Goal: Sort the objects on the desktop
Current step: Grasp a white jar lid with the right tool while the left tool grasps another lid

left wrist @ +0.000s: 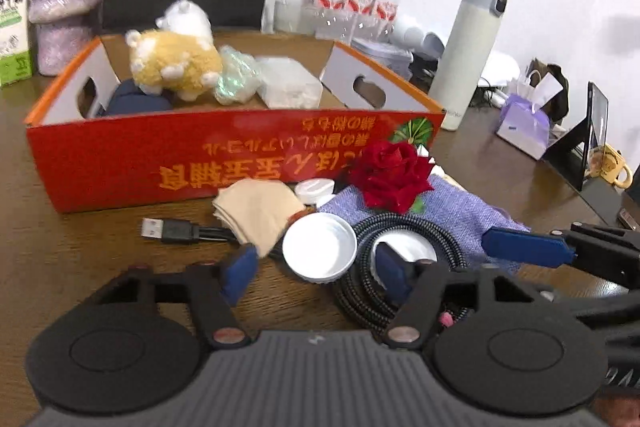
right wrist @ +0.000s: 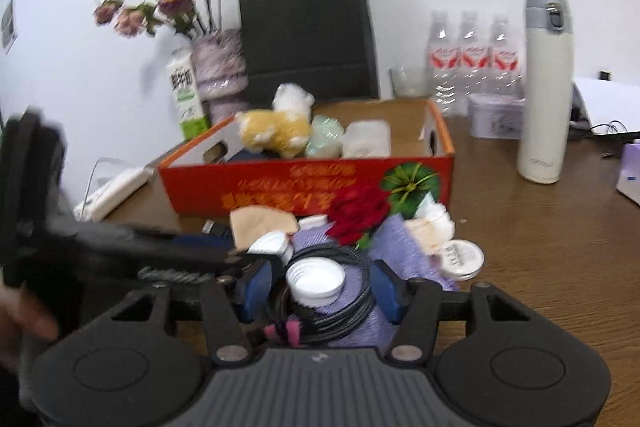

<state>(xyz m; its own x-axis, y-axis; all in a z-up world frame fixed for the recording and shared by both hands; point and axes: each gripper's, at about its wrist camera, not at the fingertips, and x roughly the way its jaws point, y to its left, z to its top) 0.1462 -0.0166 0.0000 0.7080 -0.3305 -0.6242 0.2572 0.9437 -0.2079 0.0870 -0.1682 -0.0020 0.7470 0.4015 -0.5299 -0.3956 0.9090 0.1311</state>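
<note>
In the left wrist view, your left gripper (left wrist: 316, 267) stood released, its blue pads spread wide over the clutter in front of the red cardboard box (left wrist: 160, 163); between them lay a white jar lid (left wrist: 319, 251), hollow side up with a ribbed rim, and part of the coiled black braided cable (left wrist: 400, 251), the right pad sitting inside the coil. The cable's USB plug (left wrist: 166, 229) pointed toward the desk's left side, beside a folded beige cloth (left wrist: 260, 213). A red fabric rose (left wrist: 390, 177) rested on a lavender knitted cloth (left wrist: 460, 211), just before the box's front wall. Inside the box sat a yellow-and-white plush toy (left wrist: 176, 61). Your right gripper's blue pad (left wrist: 524, 251) reached in from the right edge over the lavender cloth. In the right wrist view, your right gripper (right wrist: 320, 287) was also unclenched, pads either side of the cable coil (right wrist: 352, 291), with the white lid (right wrist: 316, 279) lying inside the loop and not touching either pad. A pink strap (right wrist: 290, 331) bound the coil. The rose (right wrist: 360, 213) lay against the box (right wrist: 280, 183), and a round white tin (right wrist: 460, 259) sat at the cloth's right edge. The left gripper (right wrist: 236, 258) came in blurred from the left, its tips ending just beside the lid; a white thermos (right wrist: 544, 95) stood on the desk (right wrist: 560, 267) right of the box.
</note>
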